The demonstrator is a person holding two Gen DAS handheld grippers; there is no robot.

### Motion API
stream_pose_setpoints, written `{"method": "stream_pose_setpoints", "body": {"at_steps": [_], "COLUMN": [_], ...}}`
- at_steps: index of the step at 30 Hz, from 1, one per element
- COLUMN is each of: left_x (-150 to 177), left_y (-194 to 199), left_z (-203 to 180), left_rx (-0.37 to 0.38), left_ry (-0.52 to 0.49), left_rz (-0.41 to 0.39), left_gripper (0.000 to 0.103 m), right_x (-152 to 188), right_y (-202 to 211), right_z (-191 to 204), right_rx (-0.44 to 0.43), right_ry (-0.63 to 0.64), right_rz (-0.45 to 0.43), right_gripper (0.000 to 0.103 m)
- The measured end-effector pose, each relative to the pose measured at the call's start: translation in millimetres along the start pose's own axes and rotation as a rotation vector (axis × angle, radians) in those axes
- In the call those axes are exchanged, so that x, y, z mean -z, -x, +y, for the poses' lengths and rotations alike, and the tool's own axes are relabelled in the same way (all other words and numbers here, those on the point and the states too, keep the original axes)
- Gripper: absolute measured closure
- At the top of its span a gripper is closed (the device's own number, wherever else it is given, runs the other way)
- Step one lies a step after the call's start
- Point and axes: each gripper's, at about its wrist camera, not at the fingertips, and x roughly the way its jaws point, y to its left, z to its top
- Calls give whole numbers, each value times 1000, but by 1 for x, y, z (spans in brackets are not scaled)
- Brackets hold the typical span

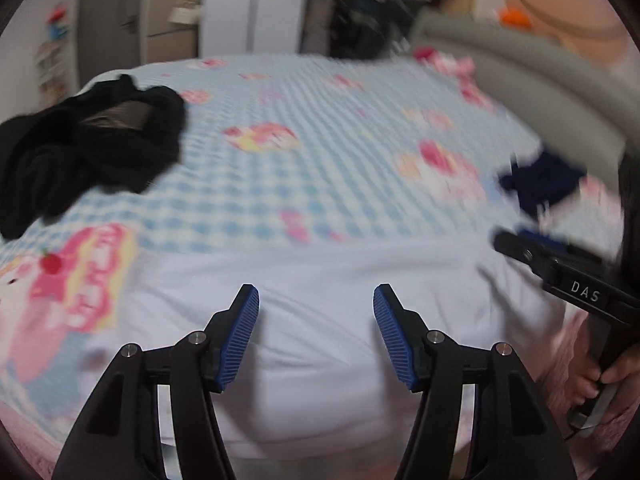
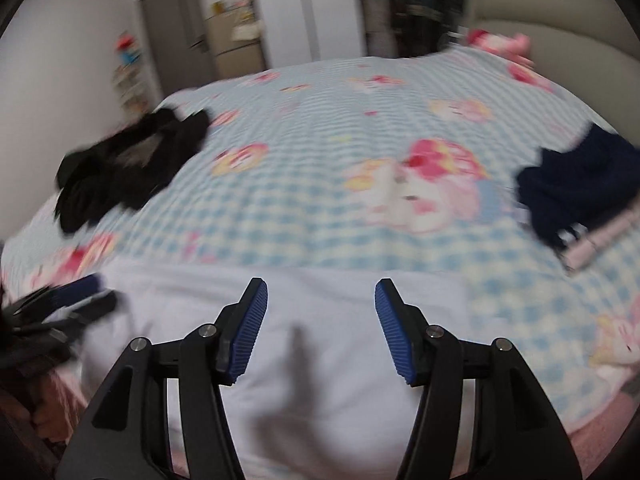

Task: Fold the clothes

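A white garment (image 1: 320, 380) lies flat on the near edge of the bed, also seen in the right wrist view (image 2: 320, 360). My left gripper (image 1: 316, 300) hovers over it, open, with nothing between its blue pads. My right gripper (image 2: 320, 296) is open too, above the same white cloth, its shadow falling on the fabric. In the left wrist view the right gripper (image 1: 516, 240) reaches in from the right, held by a hand (image 1: 600, 376). The left gripper (image 2: 92, 296) shows blurred at the left edge of the right wrist view.
The bedspread (image 1: 320, 140) is blue-checked with pink cartoon prints. A crumpled black garment (image 1: 88, 148) lies at the far left, a navy garment (image 2: 580, 184) at the right with a pale pink piece (image 2: 600, 240) beside it. A grey padded headboard (image 1: 540, 72) curves along the right.
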Motion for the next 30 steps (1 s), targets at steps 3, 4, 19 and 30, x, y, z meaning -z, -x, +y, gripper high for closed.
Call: {"method": "stream_pose_setpoints", "body": {"at_steps": [3,4,19,30], "left_x": [8,9,17,28], "left_y": [-11,-14,23,-12], "left_z": [-7,-6,42,1], "left_rx": [-31,-34,36,-25], "left_ry": [-38,-40,120,3], "left_rz": [50,64,-24,92], "left_gripper": [41,41,42,33], "right_x": [18,25,32,48], "right_y": [-13,-18,-3,-13], "right_z": [18,18,-39,17], "right_rx": [-6,5,113,63], "right_ry": [67,76,-44,172], "right_rz": [52,78,81,100], "right_gripper": [45,45,44,42]}}
